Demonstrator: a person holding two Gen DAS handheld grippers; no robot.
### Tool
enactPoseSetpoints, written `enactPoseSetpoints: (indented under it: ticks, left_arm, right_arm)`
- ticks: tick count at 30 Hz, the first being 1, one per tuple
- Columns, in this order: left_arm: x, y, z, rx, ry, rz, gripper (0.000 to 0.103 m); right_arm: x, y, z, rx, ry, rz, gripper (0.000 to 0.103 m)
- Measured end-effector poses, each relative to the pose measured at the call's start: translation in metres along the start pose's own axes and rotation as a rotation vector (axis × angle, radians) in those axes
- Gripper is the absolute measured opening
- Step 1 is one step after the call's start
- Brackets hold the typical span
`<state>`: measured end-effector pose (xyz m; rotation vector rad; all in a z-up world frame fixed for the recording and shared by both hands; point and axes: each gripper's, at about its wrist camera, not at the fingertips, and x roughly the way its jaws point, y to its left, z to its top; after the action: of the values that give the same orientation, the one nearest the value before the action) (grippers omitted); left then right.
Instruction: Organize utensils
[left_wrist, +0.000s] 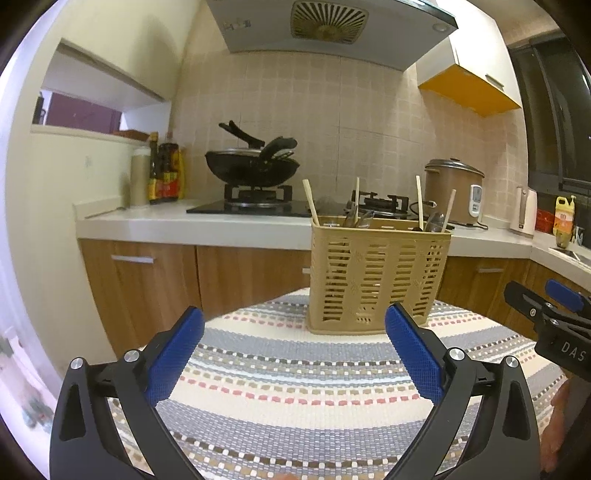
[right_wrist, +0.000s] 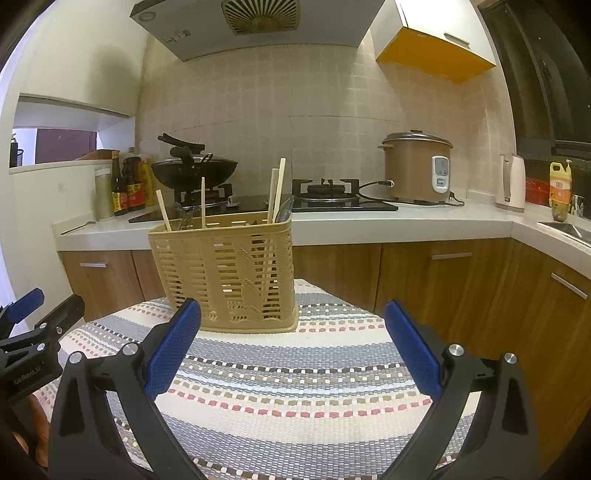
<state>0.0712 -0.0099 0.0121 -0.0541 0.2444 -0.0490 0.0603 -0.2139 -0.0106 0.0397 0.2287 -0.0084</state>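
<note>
A tan slotted plastic utensil basket (left_wrist: 378, 273) stood upright on the far part of a small table covered by a striped woven cloth in grey, cream and pink (left_wrist: 295, 387), sitting just right of centre in the left wrist view and left of centre in the right wrist view. It probably stood there so either hand could reach it. Pale wooden chopsticks (left_wrist: 310, 201) leaned out of its top at several angles, and darker metal utensils (left_wrist: 360, 218) were bunched lower inside; which compartment each occupied could not be told.

The left gripper (left_wrist: 295, 350), black-framed with blue textured pads, filled the bottom of its own frame with its fingers spread wide and nothing between them. The right gripper (right_wrist: 293, 347) matched it, fingers wide and empty over bare cloth. Both pointed toward the basket from well short of it, seemingly readied for a reach.

No loose utensil lay on the visible cloth, so the sorting was judged either finished or confined to the basket's contents.

Behind, a black wok (right_wrist: 194, 171) sat on a gas hob and a brown rice cooker (right_wrist: 417, 166) on the white counter.
</note>
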Motion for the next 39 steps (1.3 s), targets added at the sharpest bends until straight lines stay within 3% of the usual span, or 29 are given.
enactPoseSetpoints:
  ticks: [39]
  left_arm:
    - [0.0029, 0.0005, -0.0027, -0.016, 0.039, 0.009, 0.095]
  right_arm:
    - [-0.0024, -0.0028, 0.0011, 0.024, -0.002, 0.001, 0.095]
